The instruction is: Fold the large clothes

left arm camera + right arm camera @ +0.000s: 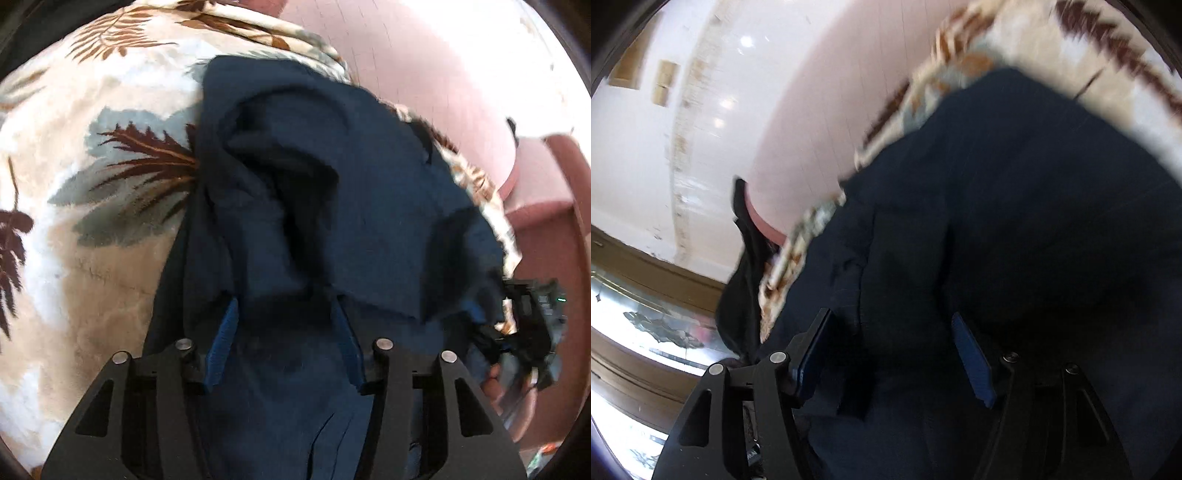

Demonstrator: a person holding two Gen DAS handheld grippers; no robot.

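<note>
A dark navy garment [317,192] lies bunched on a cream blanket with brown leaf prints [110,147]. My left gripper [286,306] stands wide open over the garment's near part, and cloth fills the gap between its blue pads [223,343]. The right gripper shows at the far right of the left wrist view [528,325], in a hand. In the right wrist view my right gripper [897,317] is open, with the navy garment [1015,206] between and under its blue pads [971,358]. The view is blurred.
The blanket's edge [812,236] runs along the garment. A pink sheet [424,74] lies beyond the blanket. A dark red piece of furniture [546,229] stands at the right. A pale tiled floor [646,177] and a wooden frame [657,273] lie to the left.
</note>
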